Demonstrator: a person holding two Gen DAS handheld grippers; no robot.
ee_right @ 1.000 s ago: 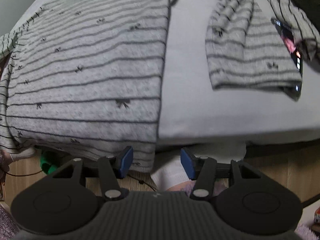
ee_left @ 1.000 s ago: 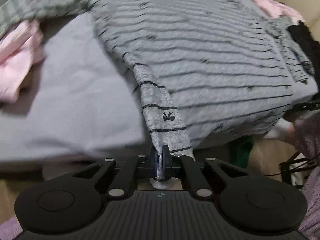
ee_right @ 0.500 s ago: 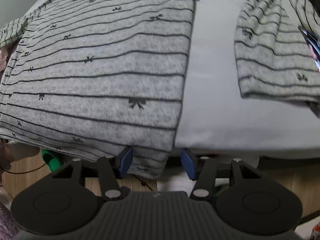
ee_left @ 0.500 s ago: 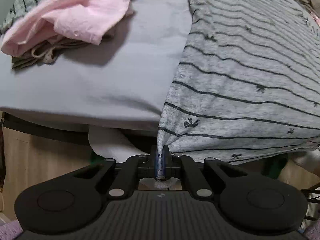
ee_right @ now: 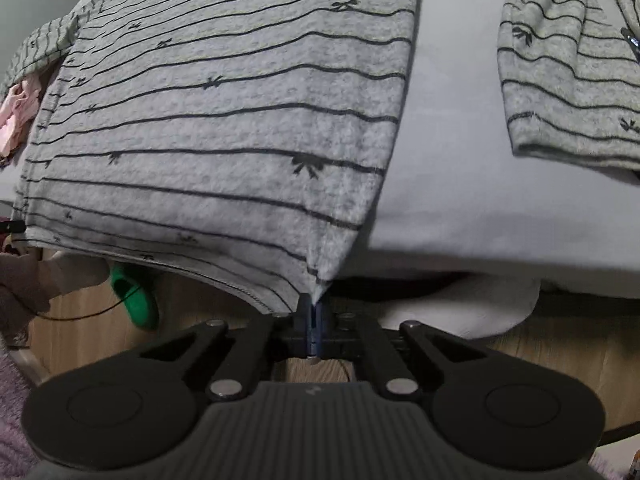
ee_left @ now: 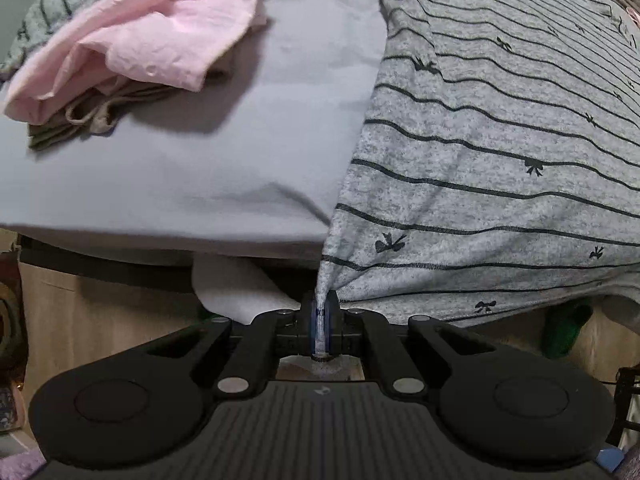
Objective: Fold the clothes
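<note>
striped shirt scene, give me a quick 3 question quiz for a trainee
1. True or false: both tongs, left and right, are shut on the striped shirt.
2. Which part of the shirt does each one grip? A. collar B. a hem corner C. a sleeve cuff
3. Fill in: the crumpled cloth on the sheet, in the left view, is ____ in colour.

Key: 1 true. 2 B: one hem corner runs into each shut pair, just off the bed's edge. 3 pink.
</note>
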